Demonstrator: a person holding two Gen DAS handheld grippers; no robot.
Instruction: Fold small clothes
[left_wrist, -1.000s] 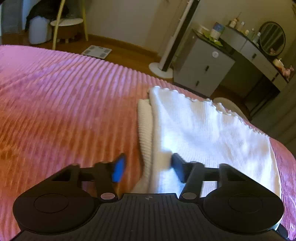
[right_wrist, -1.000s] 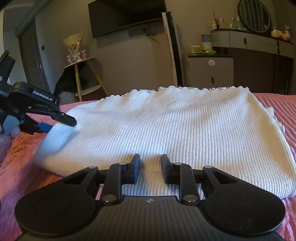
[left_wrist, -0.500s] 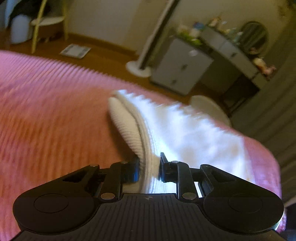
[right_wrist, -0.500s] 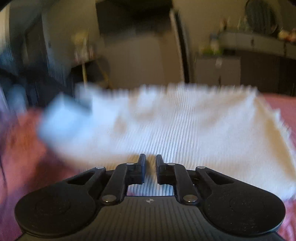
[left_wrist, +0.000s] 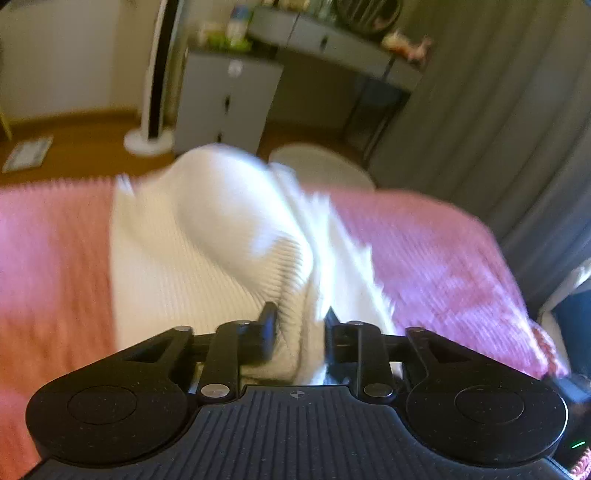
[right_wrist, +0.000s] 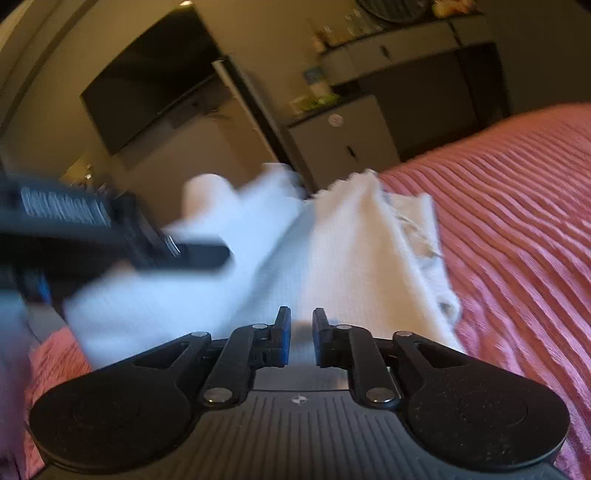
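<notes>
On a bed spread with a pink ribbed blanket (right_wrist: 517, 206) lies a white ribbed knit garment (left_wrist: 177, 266), partly raised into a soft hump. Both views are blurred by motion. The left gripper (left_wrist: 300, 328) has its jaws narrowed onto a thick gathered edge of the garment, which bulges between them. The right gripper (right_wrist: 298, 332) has its jaws drawn close on the near hem; a thin layer of cloth seems pinched there, though the narrow gap makes this hard to confirm.

From the right wrist view, the garment (right_wrist: 354, 258) stretches straight ahead from the jaws, its long axis running away toward the far edge of the bed, where a scalloped hem shows. The left gripper (right_wrist: 207, 254) appears in that view to the left and raised above the cloth, carrying its side upward.

Judging from this, a fold is under way: the left side looks lifted to cross over the long axis toward the right, while the right gripper sits nearer the flat portion and seems to anchor it.
</notes>
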